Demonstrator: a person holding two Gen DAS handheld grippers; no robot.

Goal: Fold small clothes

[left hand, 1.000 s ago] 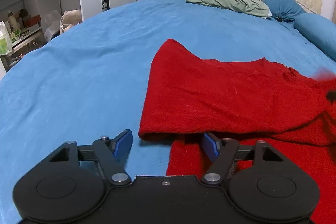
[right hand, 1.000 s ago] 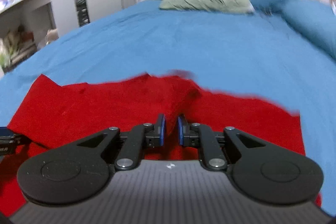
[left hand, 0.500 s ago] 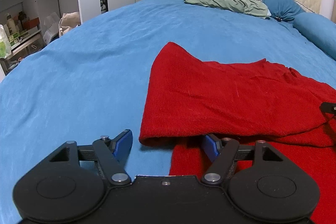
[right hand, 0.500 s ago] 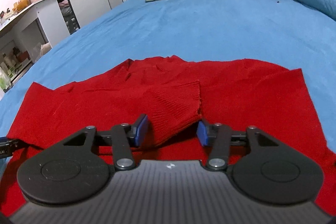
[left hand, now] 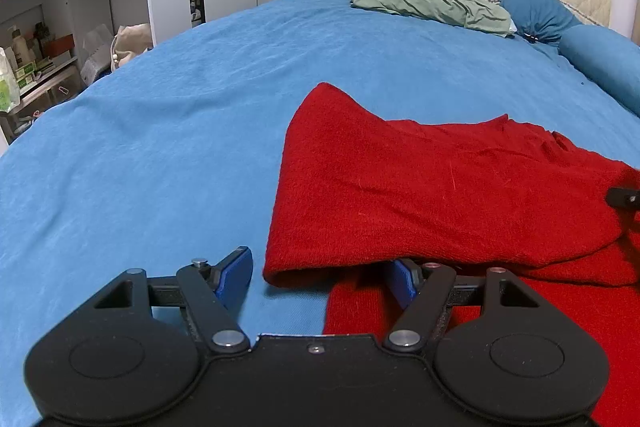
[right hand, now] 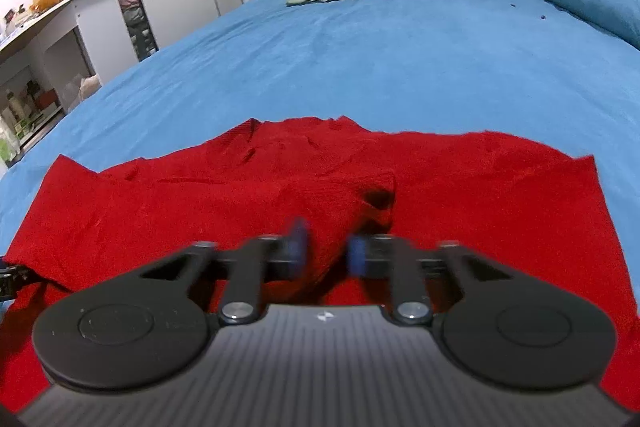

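Left wrist view shows the blue bed (left hand: 168, 131) with the red sweater (left hand: 440, 187) lying flat on its near part, one sleeve folded across the body. Left gripper (left hand: 320, 277) is spread wide at the sweater's near left fold edge and grasps nothing. Right gripper (right hand: 326, 251) is blurred over the sleeve cuff (right hand: 376, 193), so I cannot tell its state; better it clamps the cuff fully before any pull.

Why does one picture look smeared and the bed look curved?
Right wrist view: the right hand-held gripper is motion-blurred over the red sweater. Left wrist view: sharp. Both: fisheye lenses bow the blue bedspread.
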